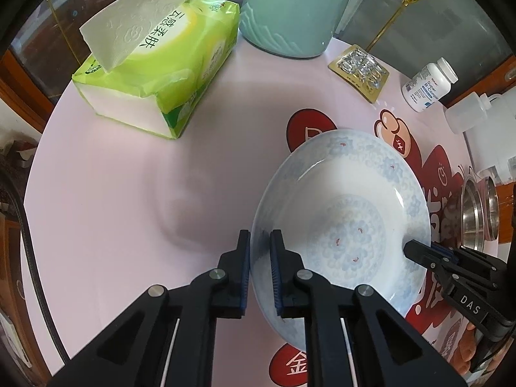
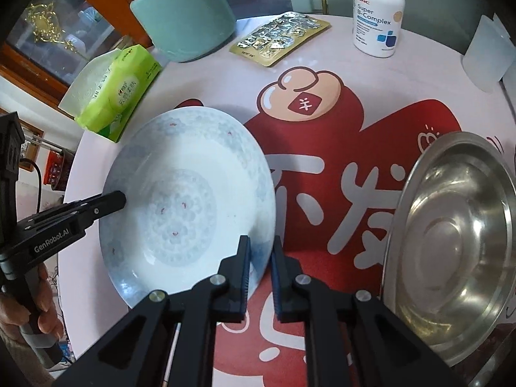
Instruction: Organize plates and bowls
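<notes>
The plate (image 1: 342,225), a deep white dish with a pale blue flower pattern, sits on the table (image 1: 113,193) with the steel bowl (image 2: 451,242) just beside it on the far side from the tissue pack (image 1: 154,74). Both grippers have it by the rim: the left gripper (image 1: 259,269) has its jaws closed narrow on the edge of the plate away from the bowl, one pad inside and one outside, and the right gripper (image 2: 260,272) pinches the opposite edge, the one nearest the bowl, the same way. It looks like glazed china, so I judge it stiff, fairly heavy, smooth enough to slip between the pads, and liable to chip or break if dropped or knocked against the bowl; two opposite grips on the rim seem the sound way to carry it, kept level. The underside of the plate and how it meets the table are hidden, so I cannot tell whether it is lifted or resting. The near rim is covered by the gripper bodies in both views. The bowl's edge is cut off by the frame, and only part of a hand (image 2: 38,309) shows under the left gripper.
</notes>
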Tool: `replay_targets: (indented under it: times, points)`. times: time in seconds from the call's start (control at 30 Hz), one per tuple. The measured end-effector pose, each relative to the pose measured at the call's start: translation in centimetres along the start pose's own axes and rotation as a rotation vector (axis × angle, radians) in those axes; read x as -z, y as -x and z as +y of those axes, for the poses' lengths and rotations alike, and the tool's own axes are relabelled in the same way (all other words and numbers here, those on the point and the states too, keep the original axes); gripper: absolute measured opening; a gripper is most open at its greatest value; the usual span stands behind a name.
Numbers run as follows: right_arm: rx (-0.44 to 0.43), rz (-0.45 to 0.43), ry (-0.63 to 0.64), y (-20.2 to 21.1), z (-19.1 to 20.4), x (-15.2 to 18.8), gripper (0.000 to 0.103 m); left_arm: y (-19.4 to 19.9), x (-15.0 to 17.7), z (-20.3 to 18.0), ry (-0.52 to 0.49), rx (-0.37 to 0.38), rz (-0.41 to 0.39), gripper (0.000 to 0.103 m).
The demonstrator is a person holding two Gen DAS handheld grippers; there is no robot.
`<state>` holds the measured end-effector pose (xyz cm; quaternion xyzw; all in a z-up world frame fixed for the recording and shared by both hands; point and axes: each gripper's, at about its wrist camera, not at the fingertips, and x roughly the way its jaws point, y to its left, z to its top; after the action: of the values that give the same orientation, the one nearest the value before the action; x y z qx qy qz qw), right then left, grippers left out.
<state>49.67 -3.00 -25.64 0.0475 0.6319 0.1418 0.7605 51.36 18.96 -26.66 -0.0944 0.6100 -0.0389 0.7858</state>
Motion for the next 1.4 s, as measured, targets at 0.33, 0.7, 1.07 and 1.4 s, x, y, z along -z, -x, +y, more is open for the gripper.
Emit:
replay_targets:
  times: [0.33, 0.7, 1.07, 1.4]
  points:
    - [-0.013, -0.006, 0.039, 2.6, 0.2, 2.5, 0.009, 1.8, 3.3, -0.3, 0.01, 0.048, 0.015, 0.009]
    - [-0.048, -0.003, 0.031, 8.5, 0.1, 8.7, 0.008, 8.1, 11.1, -2.6, -0.032, 0.067, 0.04, 0.009]
    - [-0.048, -0.051, -0.008, 16.6, 0.6, 17.1, 0.009, 17.7, 19.0, -6.2, -0.114, 0.095, 0.004, 0.009]
    - [-0.032, -0.11, -0.028, 21.6, 2.2, 26.0, 0.009, 23.1, 26.8, -6.4, -0.16, 0.128, -0.028, 0.009]
